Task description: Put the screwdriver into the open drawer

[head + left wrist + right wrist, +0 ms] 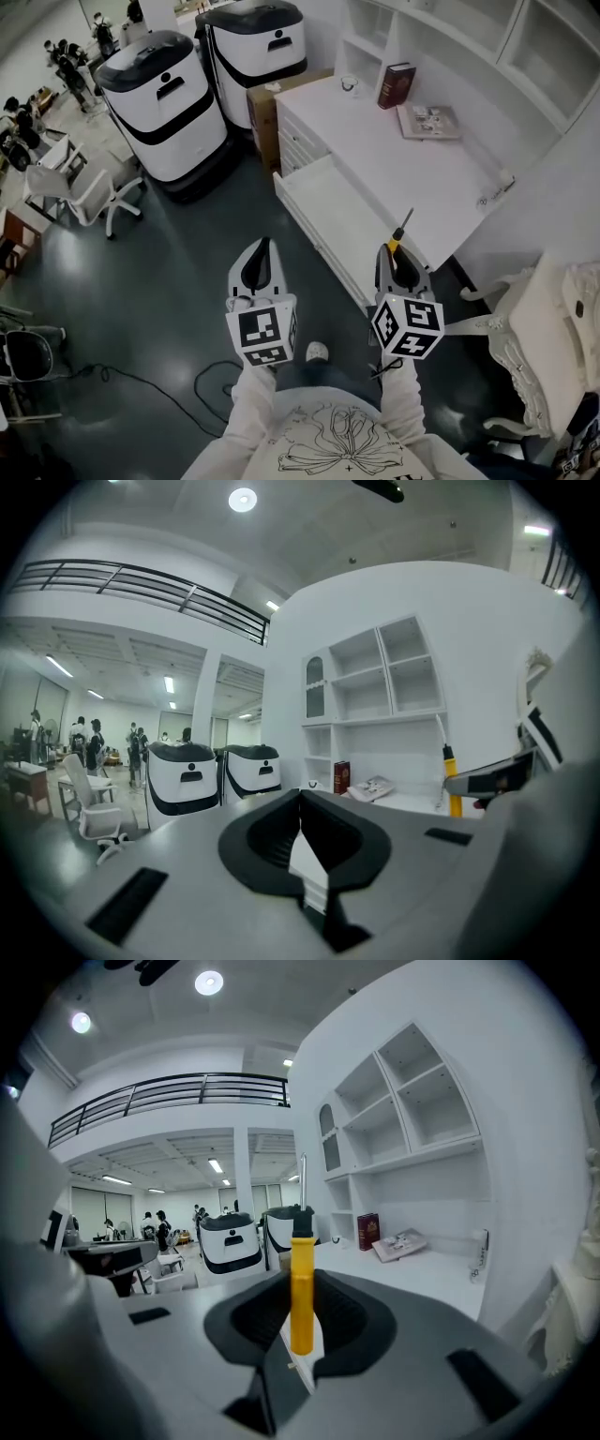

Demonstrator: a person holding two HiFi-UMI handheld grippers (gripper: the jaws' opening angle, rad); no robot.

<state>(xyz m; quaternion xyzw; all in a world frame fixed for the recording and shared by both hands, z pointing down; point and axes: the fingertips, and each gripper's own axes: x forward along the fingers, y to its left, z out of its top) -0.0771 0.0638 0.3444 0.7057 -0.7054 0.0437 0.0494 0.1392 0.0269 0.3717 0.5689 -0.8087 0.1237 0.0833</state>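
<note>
Our right hand-held gripper (395,255) clenches the screwdriver (301,1283) upright by its yellow handle, while our left hand-held gripper (260,264) is closed on nothing, so the pinched tool may tilt and snag the open drawer (326,206) rim.

We see the screwdriver (301,1283), with its yellow handle, black collar and thin metal shaft, standing upright with its handle clamped between the jaws of the right gripper (398,259). The open drawer (317,190) is white and shallow. It is pulled out leftward from its cabinet and lies just left of and beyond the screwdriver.

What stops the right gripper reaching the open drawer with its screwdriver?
Probably nothing, so yes: the right gripper holds the screwdriver just short of the open drawer, nothing standing between.
</note>
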